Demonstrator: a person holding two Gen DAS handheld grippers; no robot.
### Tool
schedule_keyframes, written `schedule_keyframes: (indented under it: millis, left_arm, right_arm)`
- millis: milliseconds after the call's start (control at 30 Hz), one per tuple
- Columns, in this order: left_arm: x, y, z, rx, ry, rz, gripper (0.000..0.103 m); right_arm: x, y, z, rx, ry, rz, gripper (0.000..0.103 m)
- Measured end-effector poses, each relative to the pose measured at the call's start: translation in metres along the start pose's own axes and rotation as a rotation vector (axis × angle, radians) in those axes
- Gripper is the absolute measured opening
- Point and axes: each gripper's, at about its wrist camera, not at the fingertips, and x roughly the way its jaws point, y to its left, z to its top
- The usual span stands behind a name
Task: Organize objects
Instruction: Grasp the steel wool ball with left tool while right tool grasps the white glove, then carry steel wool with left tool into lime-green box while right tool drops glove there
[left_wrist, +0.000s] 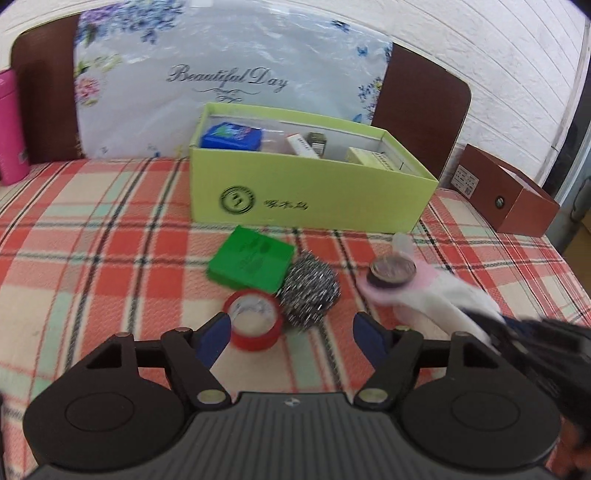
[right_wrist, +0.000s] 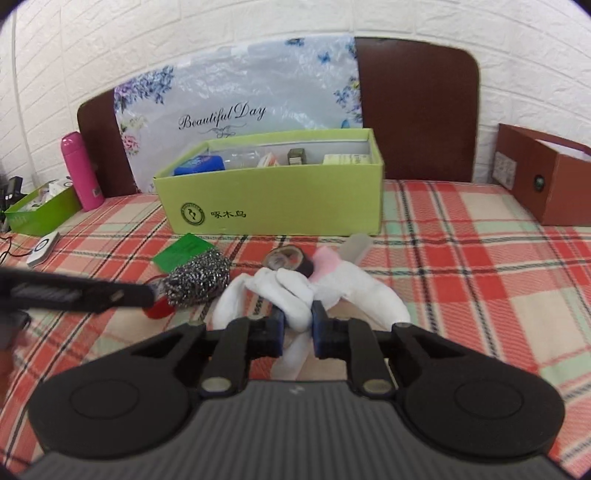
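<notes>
A white and pink sock (right_wrist: 354, 291) lies crumpled on the plaid cover, and my right gripper (right_wrist: 298, 328) is shut on a fold of it. A black tape roll (right_wrist: 288, 260) rests on the sock's far end (left_wrist: 436, 299). My left gripper (left_wrist: 291, 332) stands open just short of a steel wool ball (left_wrist: 310, 291), with a red tape roll (left_wrist: 255, 325) beside its left pad and not squeezed. A flat green box (left_wrist: 251, 262) lies behind the two. The lime green box (left_wrist: 295, 184) stands open further back and holds several small items.
A brown carton (right_wrist: 535, 177) stands at the right edge of the bed. A pink bottle (right_wrist: 79, 170), a small green tray (right_wrist: 40, 210) and a white device (right_wrist: 42, 251) are at the left. A flowered bag (left_wrist: 221, 74) leans on the headboard.
</notes>
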Motion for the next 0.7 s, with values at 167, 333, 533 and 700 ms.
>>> schedule_keyframes:
  millis: [167, 333, 533, 700]
  left_arm:
    - [0.049, -0.025, 0.015, 0.083, 0.066, 0.035, 0.052]
    - [0.043, -0.032, 0.016, 0.125, 0.089, -0.022, 0.033]
    - [-0.019, -0.04, -0.024, 0.186, 0.097, -0.122, 0.034]
    - [-0.041, -0.028, -0.067, 0.163, 0.14, -0.083, 0.047]
  right_arm:
    - [-0.042, -0.015, -0.015, 0.019, 0.021, 0.029, 0.014]
    - [-0.06, -0.02, -0.033, 0.016, 0.089, 0.068, 0.014]
    - [-0.066, 0.006, -0.064, -0.08, 0.213, 0.176, 0.024]
    - [-0.083, 0.008, -0.062, -0.061, 0.143, 0.172, 0.088]
